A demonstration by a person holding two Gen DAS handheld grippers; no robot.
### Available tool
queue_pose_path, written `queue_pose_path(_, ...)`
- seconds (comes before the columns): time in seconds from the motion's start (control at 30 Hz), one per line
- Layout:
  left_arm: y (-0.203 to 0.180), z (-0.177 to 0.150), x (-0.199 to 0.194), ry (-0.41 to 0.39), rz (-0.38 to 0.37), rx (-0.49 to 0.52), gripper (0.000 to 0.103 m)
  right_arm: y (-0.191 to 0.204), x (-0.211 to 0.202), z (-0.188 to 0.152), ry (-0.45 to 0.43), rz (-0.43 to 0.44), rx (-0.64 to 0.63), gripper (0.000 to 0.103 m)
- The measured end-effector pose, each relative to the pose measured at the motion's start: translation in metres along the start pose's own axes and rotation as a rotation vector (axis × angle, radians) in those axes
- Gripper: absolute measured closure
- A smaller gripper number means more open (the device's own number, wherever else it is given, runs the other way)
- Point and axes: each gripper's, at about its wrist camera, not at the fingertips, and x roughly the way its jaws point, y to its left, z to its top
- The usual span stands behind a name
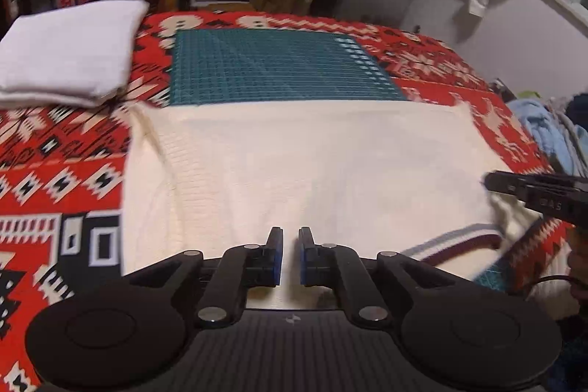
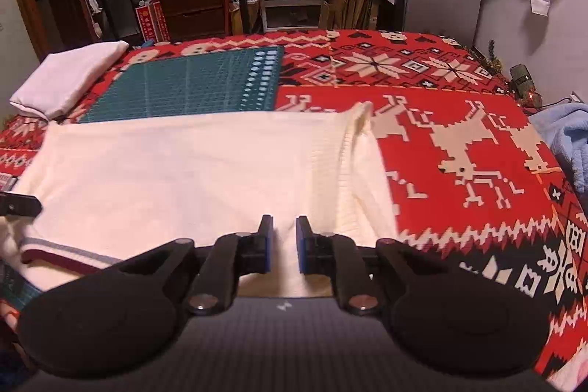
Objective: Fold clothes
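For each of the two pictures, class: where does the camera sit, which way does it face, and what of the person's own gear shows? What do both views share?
Left wrist: on the left gripper, facing forward over the cream sweater; its fingers show, slightly apart, with the other gripper at the right edge.
Right wrist: on the right gripper, facing forward over the sweater's right side; its fingers show, slightly apart.
Shared: sweater, green mat, folded white cloth, red blanket.

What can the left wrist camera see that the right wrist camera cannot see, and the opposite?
Only the left wrist view shows the left claw with its fingers slightly apart and nothing between them.

Only the right wrist view shows the right claw up close, also slightly open and empty, plus the white reindeer pattern on the red blanket and the full blue towel.

Both show the cream sweater spread flat, its striped hem, the green cutting mat and the folded white cloth.
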Motion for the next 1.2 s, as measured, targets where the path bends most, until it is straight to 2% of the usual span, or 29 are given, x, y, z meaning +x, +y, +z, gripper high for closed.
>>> queue_pose_path(0.13, -0.009, 0.001, 0.010, 0.014, 0.005, 0.032, 0.096, 0.021, 0.001, 0.004, -0.014, 0.034, -0.030, 0.090)
queue_pose_path(0.27, 0.004, -0.007, 0.004, 0.015, 0.003, 0.015, 0.096, 0.028, 0.012, 0.003, 0.017, 0.026, -0.041, 0.090)
queue_pose_path(0.47, 0.022, -0.019, -0.010, 0.027, -0.025, -0.054, 0.094, 0.000, -0.003, -0.011, 0.043, 0.027, 0.006, 0.091)
queue_pose_path(0.57, 0.017, -0.018, -0.012, 0.028, -0.009, -0.053, 0.095, -0.008, -0.010, -0.015, 0.052, 0.024, 0.022, 0.093)
queue_pose_path(0.73, 0.004, -0.011, -0.008, 0.027, -0.015, -0.017, 0.094, 0.004, -0.013, -0.011, 0.045, 0.031, -0.006, 0.090)
queue_pose_path(0.9, 0.006, -0.021, -0.009, 0.029, 0.007, 0.012, 0.093, 0.013, -0.006, -0.010, 0.052, 0.035, -0.029, 0.090)
queue_pose_path(1.1, 0.010, -0.028, -0.021, 0.034, 0.025, 0.007, 0.093, -0.005, -0.019, -0.025, 0.064, 0.039, 0.021, 0.090)
queue_pose_path(1.2, 0.007, -0.020, -0.023, 0.002, 0.033, 0.013, 0.093, -0.010, -0.024, -0.021, 0.059, 0.037, 0.042, 0.090)
